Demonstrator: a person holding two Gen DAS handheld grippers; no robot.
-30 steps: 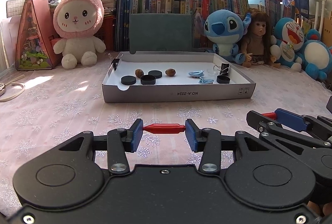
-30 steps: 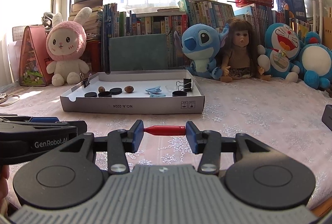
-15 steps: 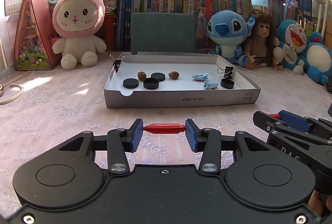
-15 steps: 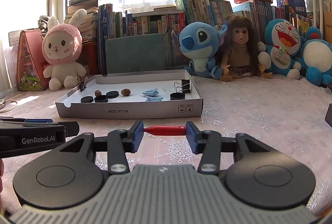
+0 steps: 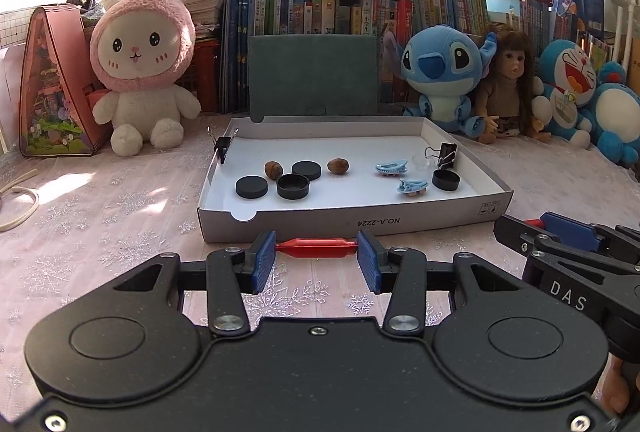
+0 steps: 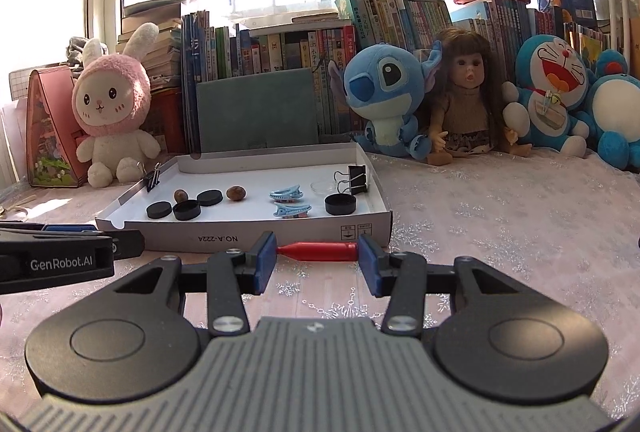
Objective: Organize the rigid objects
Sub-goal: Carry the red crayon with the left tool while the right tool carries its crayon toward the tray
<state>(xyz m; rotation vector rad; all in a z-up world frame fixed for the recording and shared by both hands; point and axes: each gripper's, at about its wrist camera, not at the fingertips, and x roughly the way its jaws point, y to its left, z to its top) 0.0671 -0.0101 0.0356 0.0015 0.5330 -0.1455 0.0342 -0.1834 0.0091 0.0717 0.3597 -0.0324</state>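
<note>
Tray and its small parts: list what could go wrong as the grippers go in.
1. The nuts are round and may roll off when nudged.
2. The black caps lie crowded around one nut, so fingers may knock a neighbour.
3. The tray is light card; the left gripper or right gripper could shove its front wall.

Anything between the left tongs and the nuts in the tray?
Yes: the tray's near wall stands between the left tongs and the nuts. A black cap sits just in front of the left nut. Above the wall, nothing blocks.
</note>
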